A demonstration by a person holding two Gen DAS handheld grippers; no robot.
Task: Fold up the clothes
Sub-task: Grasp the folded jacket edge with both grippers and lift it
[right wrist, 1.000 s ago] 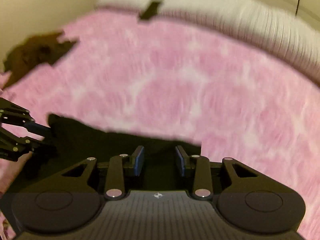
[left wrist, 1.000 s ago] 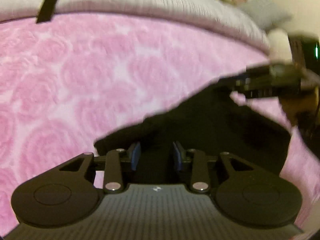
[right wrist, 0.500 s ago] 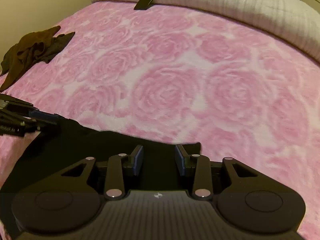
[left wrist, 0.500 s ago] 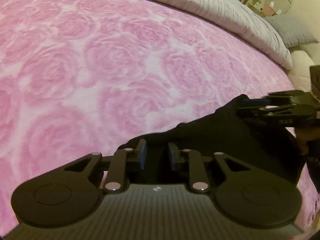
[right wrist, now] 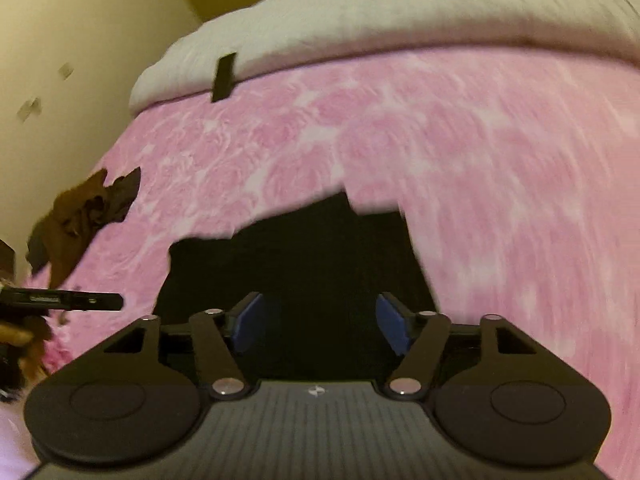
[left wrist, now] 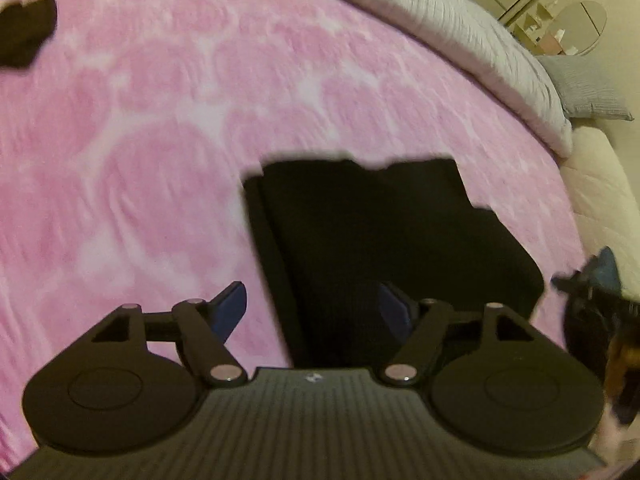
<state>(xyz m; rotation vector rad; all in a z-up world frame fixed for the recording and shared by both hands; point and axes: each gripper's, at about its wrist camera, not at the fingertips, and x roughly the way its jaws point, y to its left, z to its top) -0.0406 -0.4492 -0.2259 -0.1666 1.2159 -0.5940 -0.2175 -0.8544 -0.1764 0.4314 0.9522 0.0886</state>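
A black garment [left wrist: 380, 240] lies folded flat on the pink rose-patterned blanket [left wrist: 160, 160]. My left gripper [left wrist: 312, 310] hovers over the garment's near left edge. Its jaws are opening and the blue pads stand apart, pressing on nothing. In the right wrist view the same garment [right wrist: 300, 248] lies below my right gripper [right wrist: 322, 322]. Those jaws are opening too, with the pads wide apart above the cloth. The fingers [right wrist: 80, 300] of the left gripper show at the left edge of that view, beside the garment.
A crumpled pile of brown and dark clothes [right wrist: 84, 216] sits near the blanket's far left edge. A grey ribbed duvet [right wrist: 400, 20] runs along the back, with a black strip [right wrist: 224, 76] lying on it. A grey pillow [left wrist: 588, 88] is at the far right.
Both grippers held the black garment's edge half a second ago. Both have let go, spread their jaws and pulled back, and the garment has dropped into a flat fold.
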